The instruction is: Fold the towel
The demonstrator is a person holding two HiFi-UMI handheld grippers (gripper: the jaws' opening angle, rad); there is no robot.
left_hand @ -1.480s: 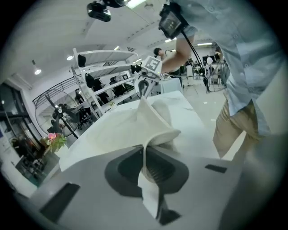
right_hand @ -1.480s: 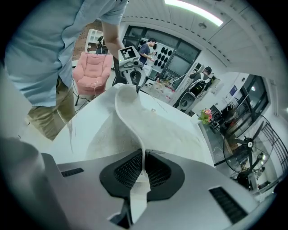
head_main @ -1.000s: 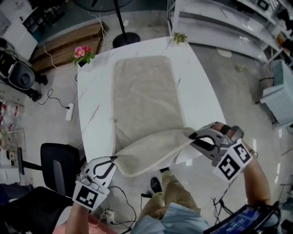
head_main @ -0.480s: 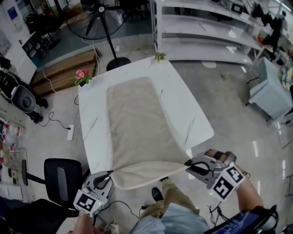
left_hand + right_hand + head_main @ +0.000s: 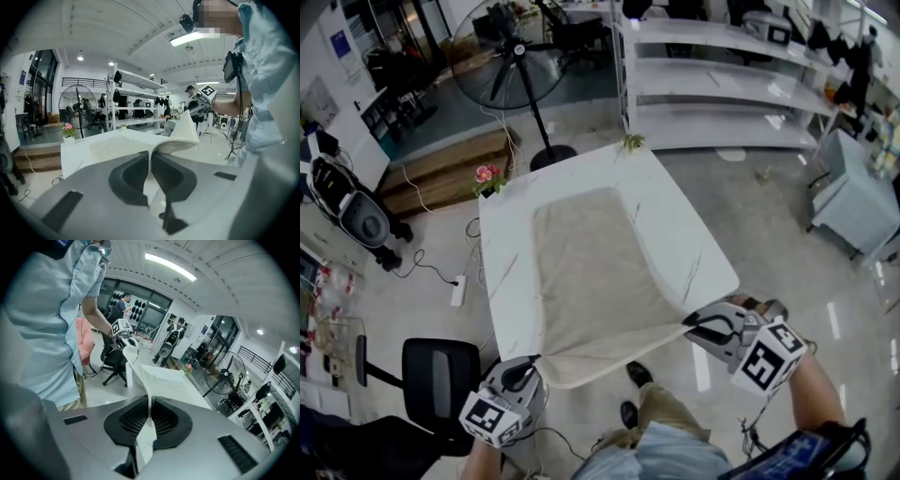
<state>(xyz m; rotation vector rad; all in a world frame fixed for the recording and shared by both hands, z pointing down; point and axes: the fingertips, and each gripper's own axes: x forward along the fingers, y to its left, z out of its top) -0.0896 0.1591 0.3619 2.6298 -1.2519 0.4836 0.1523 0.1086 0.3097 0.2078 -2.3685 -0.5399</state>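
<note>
Towel (image 5: 591, 281) of a dull beige, long and rectangular, lay flat along the middle of the white, grey-veined table (image 5: 698, 248), its far end short of the table's far edge. Its near end was raised off the table's near edge and sagged in a shallow curve between two pinched corners, showing a paler cream underside and a stitched hem along the border. The left gripper (image 5: 534, 363) had its jaws closed on the near-left corner, with cloth standing in a thin fold between the pads. The right gripper (image 5: 690, 324) was likewise clamped on the near-right corner, a strip of fabric running up out of the pads. Both grippers hung just off the table's near edge.

Each gripper carried a marker cube (image 5: 766, 358) with a black-and-white square pattern. A blue sign (image 5: 338, 43) on the wall beyond the table's far-left side bore print that was probably text but too small to read. Pink flowers (image 5: 489, 175) stood at the table's far-left corner, and a small green plant (image 5: 631, 142) at its far-right corner.
</note>
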